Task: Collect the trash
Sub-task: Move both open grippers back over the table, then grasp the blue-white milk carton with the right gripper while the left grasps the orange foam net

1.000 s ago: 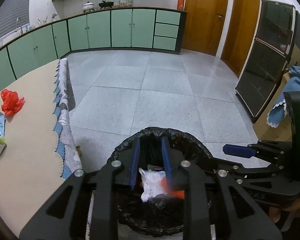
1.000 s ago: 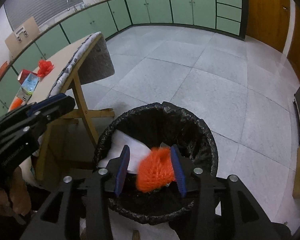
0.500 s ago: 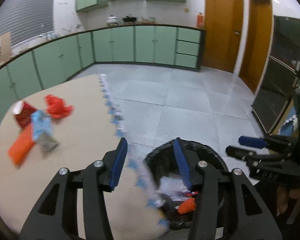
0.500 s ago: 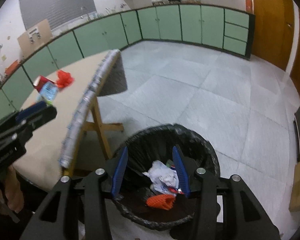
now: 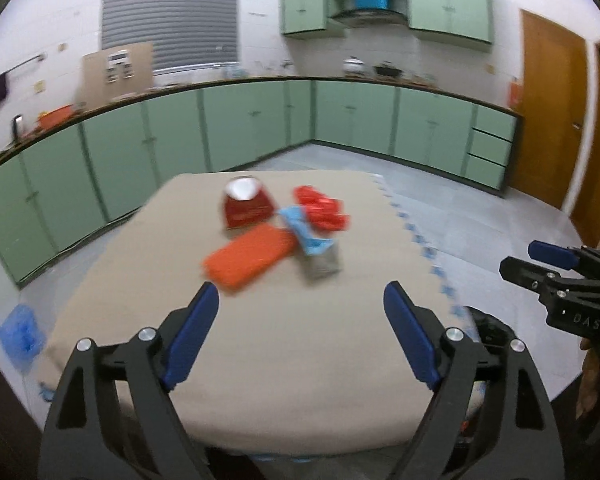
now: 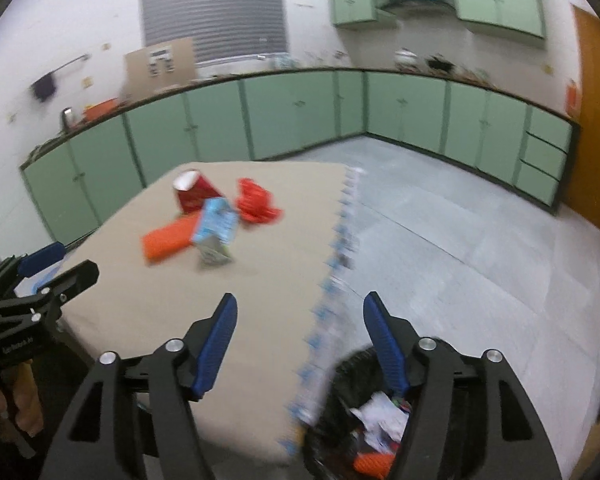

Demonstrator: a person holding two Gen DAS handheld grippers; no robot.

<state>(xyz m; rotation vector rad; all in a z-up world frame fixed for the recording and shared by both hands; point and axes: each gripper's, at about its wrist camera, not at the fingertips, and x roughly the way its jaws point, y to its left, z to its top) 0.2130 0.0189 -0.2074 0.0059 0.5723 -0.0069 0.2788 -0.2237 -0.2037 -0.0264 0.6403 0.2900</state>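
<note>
Remaining trash is seen clustered on the table (image 5: 284,344), in the centre of the left wrist view and upper left of centre in the right wrist view. The cluster is made up of a red paper cup (image 5: 244,204) lying on its side with its mouth toward the far edge, a flat orange packet (image 5: 248,258) nearest the grippers, a blue carton (image 5: 306,236) overlapping the packet's right end, and a crumpled red wrapper (image 5: 322,210) at the right. All are blurred, so finer contact between pieces cannot be resolved

The bin (image 6: 340,372), lined in black, is seen at the lower right of the right wrist view, just beside the table's patterned cloth edge; white paper and an orange piece are visible inside it. Its placement against the table edge is judged to keep the carry short

The left gripper (image 5: 300,336) is held over the bare near part of the table, pointed at the cluster; its jaws are opening, wide apart, with nothing between them. The right gripper (image 6: 298,338) is held over the table edge with the bin partly under its right finger; its jaws are opening too, and nothing is between them. The spread fingers are judged as preparation for another pick

The task is judged partly done: four items are left on the table, well apart from both grippers. The flat packet is expected to need a low approach
</note>
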